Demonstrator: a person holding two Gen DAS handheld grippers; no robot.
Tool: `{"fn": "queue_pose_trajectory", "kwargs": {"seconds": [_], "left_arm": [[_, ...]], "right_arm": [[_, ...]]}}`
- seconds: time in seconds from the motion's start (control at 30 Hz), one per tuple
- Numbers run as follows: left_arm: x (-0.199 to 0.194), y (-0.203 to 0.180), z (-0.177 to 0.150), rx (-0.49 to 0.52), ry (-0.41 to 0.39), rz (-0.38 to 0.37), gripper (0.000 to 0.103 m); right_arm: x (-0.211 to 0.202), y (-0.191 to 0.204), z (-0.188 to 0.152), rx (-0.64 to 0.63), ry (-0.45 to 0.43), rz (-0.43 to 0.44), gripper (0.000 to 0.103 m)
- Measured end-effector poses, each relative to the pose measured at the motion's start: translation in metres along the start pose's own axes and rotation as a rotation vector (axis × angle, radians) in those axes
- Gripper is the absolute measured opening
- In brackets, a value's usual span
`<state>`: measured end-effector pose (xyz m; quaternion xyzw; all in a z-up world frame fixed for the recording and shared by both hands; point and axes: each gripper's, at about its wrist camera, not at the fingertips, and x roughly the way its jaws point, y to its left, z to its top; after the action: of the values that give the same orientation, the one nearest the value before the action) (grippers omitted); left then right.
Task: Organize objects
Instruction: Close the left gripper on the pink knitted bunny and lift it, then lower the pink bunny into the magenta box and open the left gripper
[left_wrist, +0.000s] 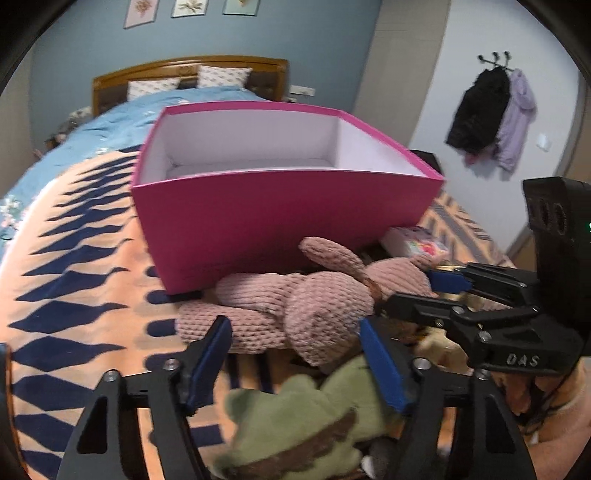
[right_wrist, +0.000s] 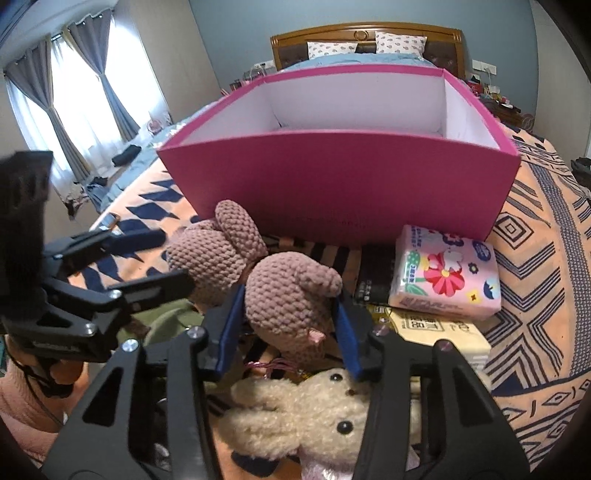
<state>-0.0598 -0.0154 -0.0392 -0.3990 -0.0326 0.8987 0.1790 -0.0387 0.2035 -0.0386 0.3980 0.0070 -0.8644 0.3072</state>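
An open pink box (left_wrist: 280, 218) (right_wrist: 343, 184) with a white inside stands on the patterned bedspread. A pink-brown knitted plush rabbit (left_wrist: 295, 302) (right_wrist: 284, 295) lies in front of it. My right gripper (right_wrist: 288, 314) (left_wrist: 413, 291) is shut on the rabbit's head, a pad on each side. My left gripper (left_wrist: 295, 336) (right_wrist: 177, 258) is open around the rabbit's body, touching nothing. A green plush (left_wrist: 295, 417) lies below the left gripper. A cream plush bear (right_wrist: 314, 410) lies below the right gripper.
A floral tissue pack (right_wrist: 447, 273) (left_wrist: 421, 243) lies right of the rabbit, with a dark packet (right_wrist: 373, 277) and a beige packet (right_wrist: 439, 328) beside it. Pillows and a wooden headboard (right_wrist: 369, 33) lie beyond the box. Coats (left_wrist: 491, 114) hang on the wall.
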Motion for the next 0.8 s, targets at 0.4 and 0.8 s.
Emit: {"fn": "queue_pose_trajectory", "kwargs": {"seconds": [0.4,0.8], "left_arm": [[-0.038,-0.021,0.013,0.057,-0.067,-0.082,0.056],[-0.074,-0.027,0.069,0.111,-0.181,-0.029,0.056]], "right_arm": [[-0.044,0.011,0.017,-0.029,-0.085,0.063,0.048],[-0.082,0.023,0.069,-0.109,-0.219,0.091,0.048]]}}
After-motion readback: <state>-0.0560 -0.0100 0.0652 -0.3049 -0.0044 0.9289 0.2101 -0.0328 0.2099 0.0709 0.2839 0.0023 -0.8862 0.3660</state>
